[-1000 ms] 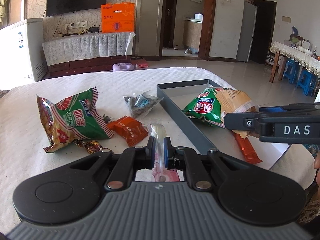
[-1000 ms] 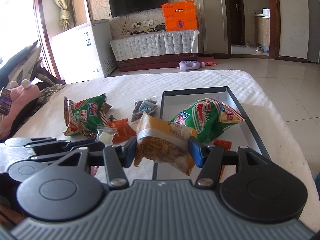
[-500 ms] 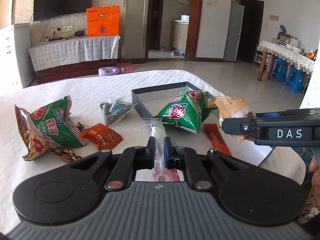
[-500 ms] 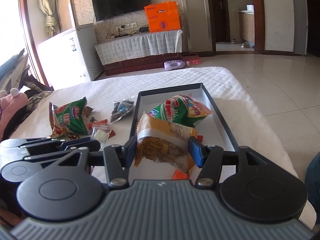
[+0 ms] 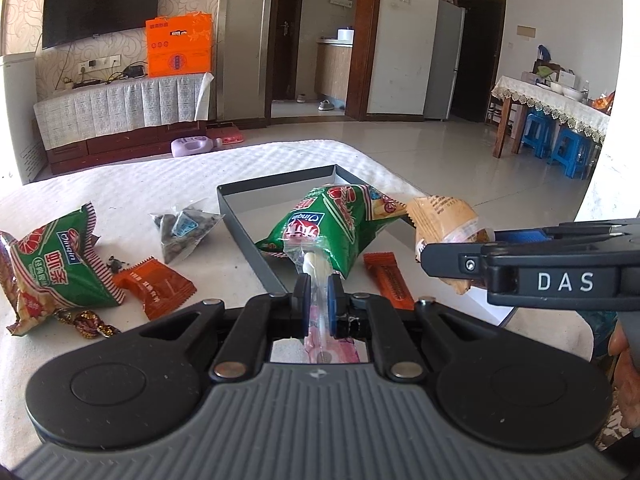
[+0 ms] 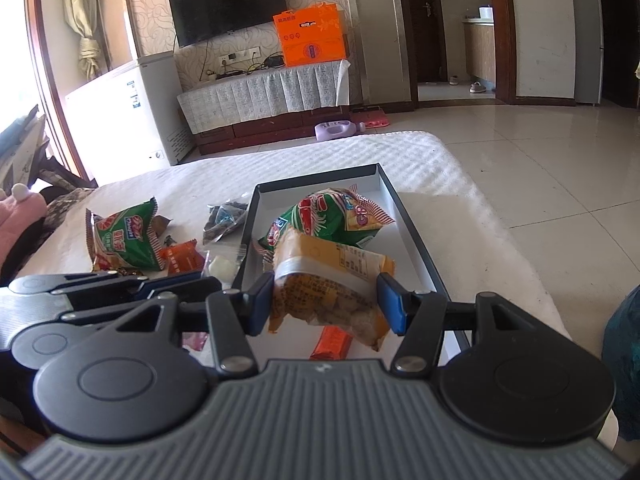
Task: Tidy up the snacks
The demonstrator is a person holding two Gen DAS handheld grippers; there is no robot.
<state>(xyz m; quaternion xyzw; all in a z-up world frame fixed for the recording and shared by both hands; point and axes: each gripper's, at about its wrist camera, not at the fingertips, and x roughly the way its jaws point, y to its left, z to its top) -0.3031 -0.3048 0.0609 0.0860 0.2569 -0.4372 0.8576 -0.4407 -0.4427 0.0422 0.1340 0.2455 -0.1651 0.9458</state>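
My left jaws (image 5: pixel 318 298) are clenched on a thin clear packet (image 5: pixel 311 268) with a white stick inside, held just at the near left wall of the grey tray (image 5: pixel 244 224). My right jaws (image 6: pixel 326 304) grasp a tan snack bag (image 6: pixel 328 284) across its width, lifted over the tray's near end. Inside the tray lie a green chip bag (image 6: pixel 332 216) and an orange bar (image 6: pixel 331 342). Left of the tray, on the white bench (image 5: pixel 132 184), lie another green bag (image 5: pixel 56 264), an orange packet (image 5: pixel 156 290), a clear bag of dark pieces (image 5: pixel 182 228) and a foil candy (image 5: pixel 90 322).
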